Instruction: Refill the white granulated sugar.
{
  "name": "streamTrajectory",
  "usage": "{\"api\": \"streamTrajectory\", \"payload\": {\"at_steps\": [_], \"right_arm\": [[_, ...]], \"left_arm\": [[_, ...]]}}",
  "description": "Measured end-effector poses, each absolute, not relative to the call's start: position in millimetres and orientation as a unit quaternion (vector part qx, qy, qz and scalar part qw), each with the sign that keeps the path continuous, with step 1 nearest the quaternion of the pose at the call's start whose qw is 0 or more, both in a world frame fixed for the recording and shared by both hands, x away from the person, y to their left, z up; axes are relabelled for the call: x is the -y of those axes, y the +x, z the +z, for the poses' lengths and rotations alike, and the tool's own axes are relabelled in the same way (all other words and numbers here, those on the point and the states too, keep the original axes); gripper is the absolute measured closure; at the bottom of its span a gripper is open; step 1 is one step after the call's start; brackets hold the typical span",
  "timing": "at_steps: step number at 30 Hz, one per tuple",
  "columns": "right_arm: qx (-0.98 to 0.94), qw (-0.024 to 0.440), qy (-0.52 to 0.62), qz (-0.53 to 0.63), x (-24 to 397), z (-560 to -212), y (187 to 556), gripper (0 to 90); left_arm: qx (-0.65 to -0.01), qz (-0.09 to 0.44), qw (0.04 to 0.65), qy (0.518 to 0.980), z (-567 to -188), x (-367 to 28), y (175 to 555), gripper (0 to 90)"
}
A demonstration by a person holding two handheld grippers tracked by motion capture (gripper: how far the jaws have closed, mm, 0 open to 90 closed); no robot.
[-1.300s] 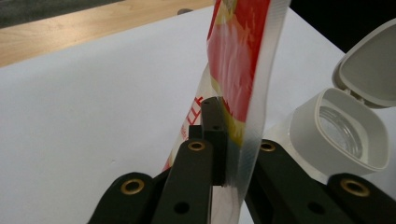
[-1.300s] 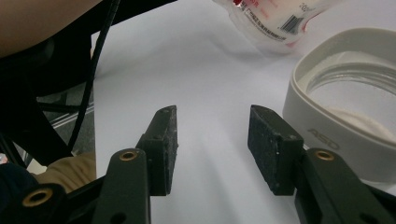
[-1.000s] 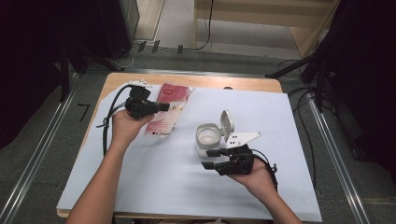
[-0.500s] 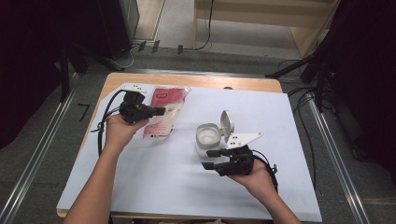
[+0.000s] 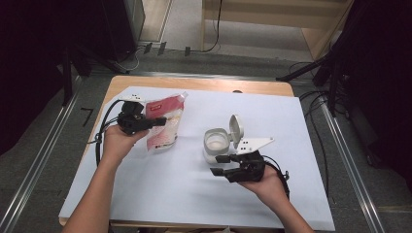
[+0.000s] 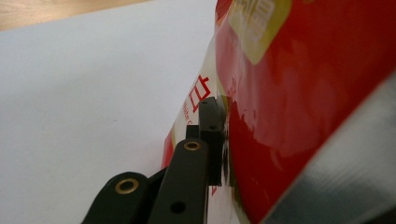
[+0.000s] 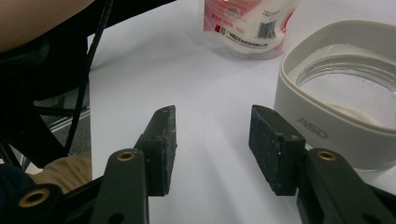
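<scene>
Your left claw (image 5: 156, 121) is clamped on the upper part of the red and white pouch (image 5: 164, 127), its jaws pinched tight on the film; in the left gripper view the jaw pads (image 6: 212, 135) press against the glossy red face of the pouch (image 6: 299, 93), which stands close and tilted across the right of the frame. The pouch lies at the far left of the white sheet (image 5: 184, 189) that covers the table (image 5: 194, 83), its barcode end pointing toward you. Your right claw (image 5: 221, 165) rests on the sheet with its jaws about half apart and nothing between them; in the right gripper view the two pads (image 7: 163, 149) frame bare white sheet (image 7: 210, 154). Just beyond its tips, near but not touching, sits the pale container (image 5: 217, 144), its hinged lid (image 5: 236, 128) standing upright at the far side. In the right gripper view the container (image 7: 327, 135) shows a clear inner wall with a little white powder at the bottom, and the pouch (image 7: 250, 25) lies farther off. Your left hand (image 5: 116, 143) and right hand (image 5: 269, 187) come in from the near edge of the table, well apart.
</scene>
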State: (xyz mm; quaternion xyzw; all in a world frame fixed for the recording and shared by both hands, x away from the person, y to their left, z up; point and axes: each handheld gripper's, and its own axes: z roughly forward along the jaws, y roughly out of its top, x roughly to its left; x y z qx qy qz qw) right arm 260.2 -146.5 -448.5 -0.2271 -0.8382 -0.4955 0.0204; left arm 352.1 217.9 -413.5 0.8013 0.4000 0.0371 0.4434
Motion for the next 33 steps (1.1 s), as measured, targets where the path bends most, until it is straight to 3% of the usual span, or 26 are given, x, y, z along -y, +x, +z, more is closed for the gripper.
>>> {"api": "streamTrajectory", "payload": {"at_steps": [21, 33], "right_arm": [[0.841, 0.020, -0.227, -0.491, 145, -450, 261, 51.9], [0.839, 0.013, -0.229, -0.493, 148, -448, 261, 52.0]], "left_arm": [[-0.387, 0.043, 0.464, 0.796, -418, -243, 327, 84.4], [-0.378, 0.055, 0.481, 0.789, -412, -247, 321, 72.0]]}}
